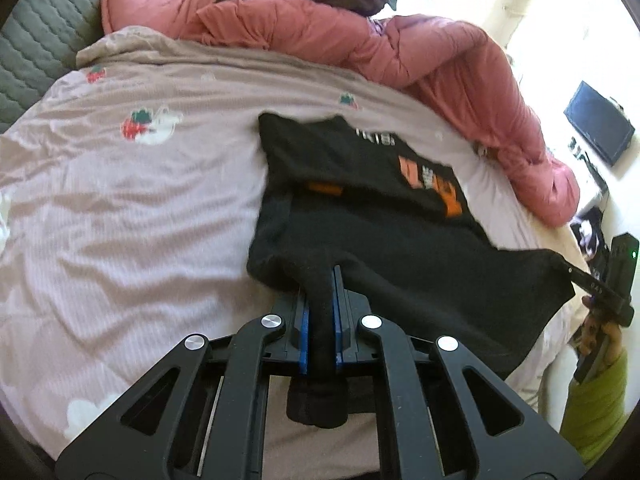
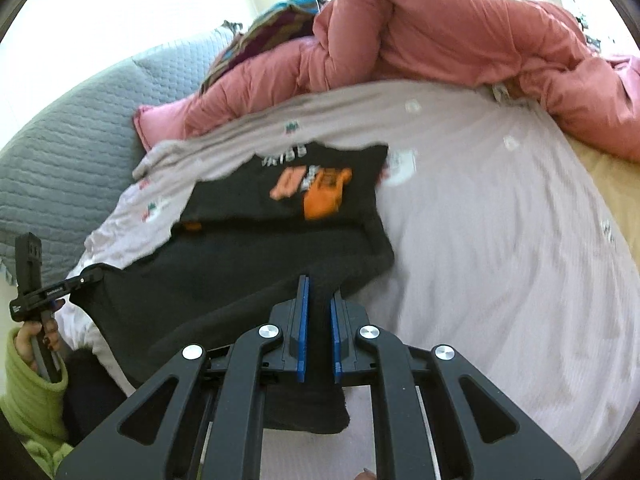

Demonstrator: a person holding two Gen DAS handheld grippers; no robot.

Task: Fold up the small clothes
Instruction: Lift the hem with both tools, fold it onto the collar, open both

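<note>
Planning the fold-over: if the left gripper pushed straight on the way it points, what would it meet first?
The left gripper, shut on the black shirt, would likely meet that shirt's flat part with the orange print, then the pink sheet beneath. Depth is unclear.

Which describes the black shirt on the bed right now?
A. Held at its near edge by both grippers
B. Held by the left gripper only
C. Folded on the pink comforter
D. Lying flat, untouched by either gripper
A: the left gripper and the right gripper each have black shirt fabric pinched between their blue pads.
</note>
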